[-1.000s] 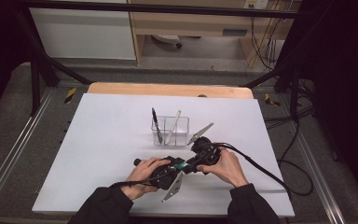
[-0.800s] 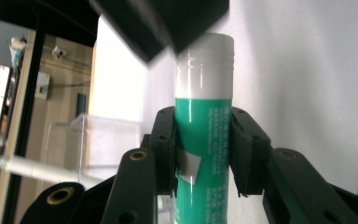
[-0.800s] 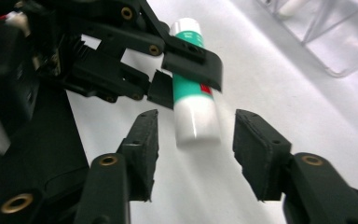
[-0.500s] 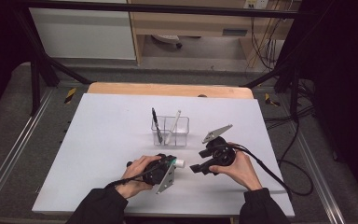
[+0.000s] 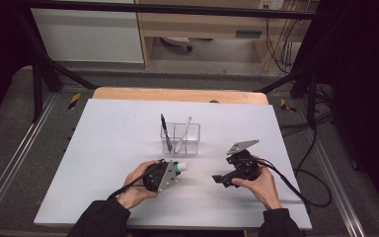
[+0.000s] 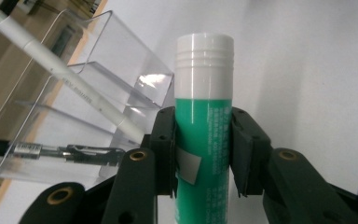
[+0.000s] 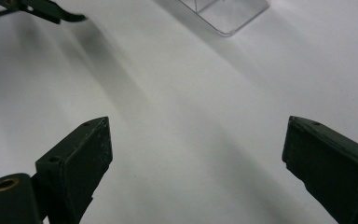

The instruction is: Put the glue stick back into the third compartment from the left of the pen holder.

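Jaws of the left gripper are clamping a green glue stick with a white ribbed cap by its body, one pad pressing on each side, the capped end sticking out past the pads. In the high view this left gripper is lying low over the white tabletop near the front edge, with the glue stick pointing toward the middle of the table and sitting just in front of a clear plastic pen holder. That holder is carrying a black pen and a white pen, both leaning. In the left gripper view the holder is showing just beside the stick.

The right gripper is resting well apart to the right. Its jaws have just been opening and are now standing wide, with nothing between the pads but bare table.
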Tool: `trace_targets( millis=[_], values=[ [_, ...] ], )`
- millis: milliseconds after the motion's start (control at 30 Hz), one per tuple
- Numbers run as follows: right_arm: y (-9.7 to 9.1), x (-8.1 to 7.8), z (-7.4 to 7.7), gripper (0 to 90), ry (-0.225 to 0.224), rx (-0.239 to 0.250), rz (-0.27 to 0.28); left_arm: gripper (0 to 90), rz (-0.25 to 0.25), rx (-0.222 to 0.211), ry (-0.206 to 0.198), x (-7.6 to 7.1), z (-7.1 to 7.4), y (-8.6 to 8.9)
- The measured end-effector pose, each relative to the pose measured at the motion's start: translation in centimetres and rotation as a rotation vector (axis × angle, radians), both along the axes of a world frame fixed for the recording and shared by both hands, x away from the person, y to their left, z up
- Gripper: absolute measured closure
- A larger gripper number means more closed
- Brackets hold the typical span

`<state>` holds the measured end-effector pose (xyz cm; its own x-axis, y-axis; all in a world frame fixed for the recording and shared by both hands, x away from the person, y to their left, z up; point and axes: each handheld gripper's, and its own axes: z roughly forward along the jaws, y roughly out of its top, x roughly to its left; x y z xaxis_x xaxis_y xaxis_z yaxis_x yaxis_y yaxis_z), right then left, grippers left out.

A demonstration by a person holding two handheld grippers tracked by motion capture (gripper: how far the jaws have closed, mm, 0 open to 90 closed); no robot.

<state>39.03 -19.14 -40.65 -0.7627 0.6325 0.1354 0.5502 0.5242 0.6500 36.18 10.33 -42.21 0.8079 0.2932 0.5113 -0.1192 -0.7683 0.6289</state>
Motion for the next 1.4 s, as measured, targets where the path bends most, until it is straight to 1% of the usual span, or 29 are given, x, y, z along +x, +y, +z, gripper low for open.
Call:
trace_targets(
  millis=[100,167,300,400,500,600,767,833,900,1000,1067,1167,1233,1300,1333,1400],
  values=[
    [-0.5,-0.1,-0.6,5.9,-0.006,0.012,-0.013,65.1,0.036,-0.039,0.031,0.2,0.2,0.2],
    [-0.8,-0.2,-1.0,4.4,-0.013,0.012,-0.035,65.1,0.059,-0.058,0.042,0.2,0.4,0.3],
    [-1.4,-0.4,-1.7,3.3,-0.032,0.033,-0.066,65.1,0.102,-0.117,0.083,0.4,0.7,0.6],
    [-1.8,-0.7,-2.1,2.2,-0.038,0.04,-0.087,65.2,0.126,-0.172,0.114,0.5,1.0,0.7],
    [-2.2,-1.0,-2.4,1.6,-0.054,0.051,-0.112,65.2,0.147,-0.223,0.134,0.7,1.4,0.9],
    [-2.5,-1.3,-2.7,0.8,-0.079,0.057,-0.129,65.2,0.167,-0.268,0.16,0.9,1.8,1.2],
    [-3.3,-1.8,-3.0,0.8,-0.097,0.085,-0.131,65.1,0.209,-0.355,0.215,1.4,2.3,1.5],
    [-3.5,-2.0,-3.1,0.8,-0.101,0.089,-0.133,65.1,0.22,-0.387,0.227,1.6,2.5,1.6],
    [-3.7,-2.1,-3.1,0.8,-0.105,0.092,-0.134,65.2,0.229,-0.403,0.225,1.8,2.7,1.7],
    [-4.1,-2.2,-3.2,0.8,-0.11,0.091,-0.139,65.1,0.243,-0.429,0.235,2.1,3.1,1.6],
    [-4.3,-2.3,-3.3,0.8,-0.115,0.098,-0.145,65.2,0.256,-0.455,0.252,2.4,3.2,1.5],
    [-4.6,-2.4,-3.3,0.8,-0.119,0.106,-0.148,65.2,0.275,-0.476,0.262,2.9,3.5,1.2],
    [-4.7,-2.4,-3.3,0.8,-0.121,0.104,-0.149,65.2,0.281,-0.489,0.264,3.1,3.6,1.0],
    [-4.7,-2.5,-3.4,0.8,-0.121,0.099,-0.15,65.2,0.286,-0.504,0.276,3.3,3.8,0.7],
    [-4.8,-2.5,-3.4,0.8,-0.124,0.092,-0.146,65.2,0.289,-0.508,0.274,3.5,3.8,0.6],
    [-4.8,-2.5,-3.4,0.8,-0.123,0.094,-0.149,65.2,0.284,-0.519,0.288,3.7,4.0,0.3]
  ],
)
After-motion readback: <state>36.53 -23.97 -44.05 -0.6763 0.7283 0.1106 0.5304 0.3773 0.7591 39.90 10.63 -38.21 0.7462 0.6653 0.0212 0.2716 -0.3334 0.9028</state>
